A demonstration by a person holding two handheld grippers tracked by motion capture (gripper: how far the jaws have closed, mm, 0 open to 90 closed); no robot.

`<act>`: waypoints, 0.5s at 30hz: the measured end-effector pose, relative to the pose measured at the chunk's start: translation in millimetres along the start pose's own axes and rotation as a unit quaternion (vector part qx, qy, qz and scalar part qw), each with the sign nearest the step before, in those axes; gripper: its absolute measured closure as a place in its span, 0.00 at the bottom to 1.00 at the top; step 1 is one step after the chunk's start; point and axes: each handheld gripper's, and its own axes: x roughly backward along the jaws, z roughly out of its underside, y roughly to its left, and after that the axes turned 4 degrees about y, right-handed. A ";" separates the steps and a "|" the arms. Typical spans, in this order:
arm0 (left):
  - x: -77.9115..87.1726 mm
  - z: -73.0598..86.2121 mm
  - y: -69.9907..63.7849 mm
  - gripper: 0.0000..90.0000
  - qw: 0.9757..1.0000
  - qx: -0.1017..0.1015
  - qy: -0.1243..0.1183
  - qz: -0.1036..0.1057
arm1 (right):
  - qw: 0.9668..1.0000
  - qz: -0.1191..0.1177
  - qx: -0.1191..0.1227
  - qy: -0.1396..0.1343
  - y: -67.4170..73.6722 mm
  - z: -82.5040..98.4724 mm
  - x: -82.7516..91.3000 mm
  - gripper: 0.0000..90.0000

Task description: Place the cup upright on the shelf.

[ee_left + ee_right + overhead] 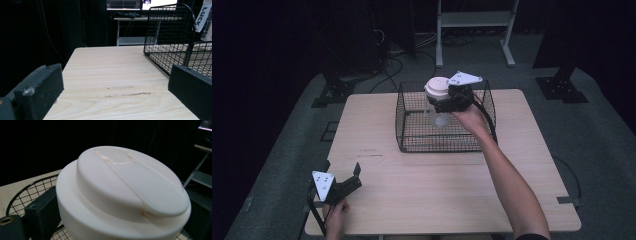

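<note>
Right gripper clamps cup w/ white lid, centre frame over wire basket. Risk: weak grip, cup slips/tips. Left gripper wide, idle, lower left.

A lab — black curtains, floor cables, camera-stand feet.
</note>
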 end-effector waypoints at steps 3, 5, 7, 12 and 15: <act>0.1 0.1 -0.2 0.00 1.000 -0.001 0.000 0.000 | 1.000 -0.001 0.000 -0.001 -0.3 2.5 -4.9 0.05; 0.1 0.1 -0.3 0.00 1.000 -0.001 -0.001 0.000 | 1.000 -0.003 -0.004 0.000 -1.4 5.1 -9.0 0.05; 0.1 0.1 -0.1 0.00 1.000 -0.001 -0.001 0.000 | 1.000 -0.002 -0.004 0.004 -1.8 7.3 -11.8 0.05; 0.1 0.1 0.1 0.00 1.000 0.000 -0.001 0.000 | 1.000 0.000 -0.007 0.014 -4.2 14.8 -19.8 0.05; 0.2 0.1 0.2 0.00 1.000 0.000 -0.001 0.001 | 1.000 0.002 -0.009 0.019 -5.1 20.8 -23.3 0.05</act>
